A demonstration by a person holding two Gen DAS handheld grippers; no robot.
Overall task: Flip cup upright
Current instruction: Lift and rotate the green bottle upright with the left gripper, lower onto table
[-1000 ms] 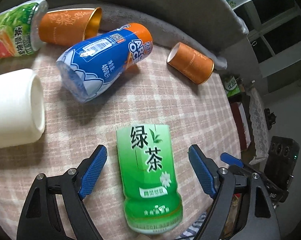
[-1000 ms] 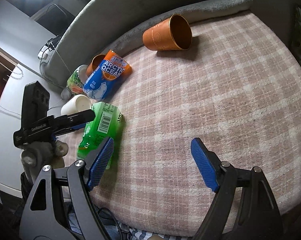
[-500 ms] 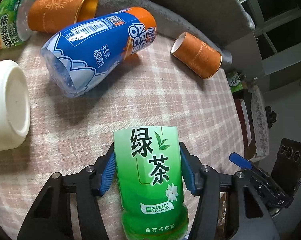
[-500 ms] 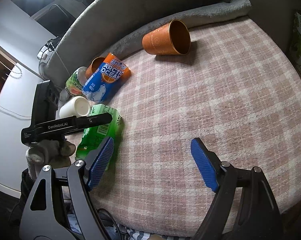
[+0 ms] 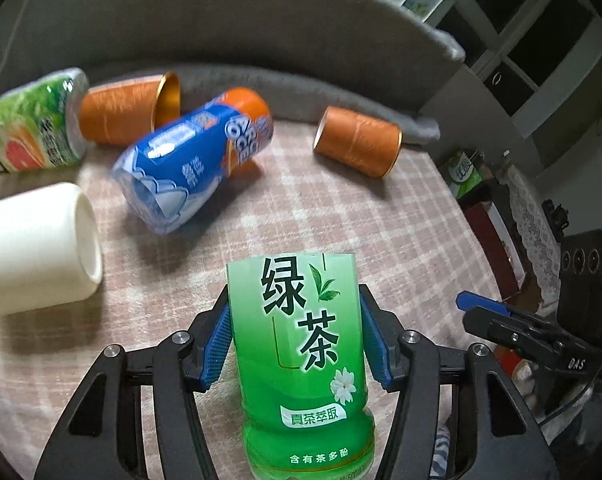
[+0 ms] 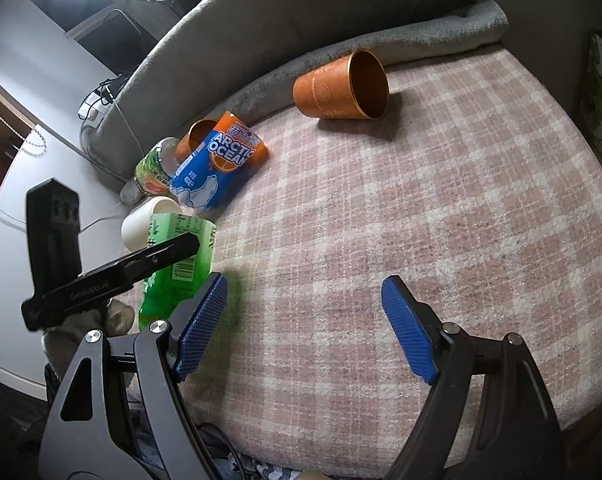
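My left gripper (image 5: 295,336) is shut on a green tea cup (image 5: 301,344) made from a cut bottle, its blue pads pressed on both sides. The cup is lifted and tilted, its open end pointing away from me. It also shows in the right wrist view (image 6: 177,264), where the left gripper (image 6: 173,248) crosses it. My right gripper (image 6: 305,328) is open and empty above the checked cushion (image 6: 441,220), to the right of the green cup.
Lying on their sides are a blue Arctic Ocean cup (image 5: 193,164), two orange cups (image 5: 357,140) (image 5: 129,108), a white cup (image 5: 37,244) and a green-and-pink cup (image 5: 37,128). A grey backrest (image 5: 261,32) curves behind. The cushion edge drops off at the right.
My left gripper closed on the green tea cup, then lifted and tilted it up off the cushion. The right gripper has stayed open and nearly still.
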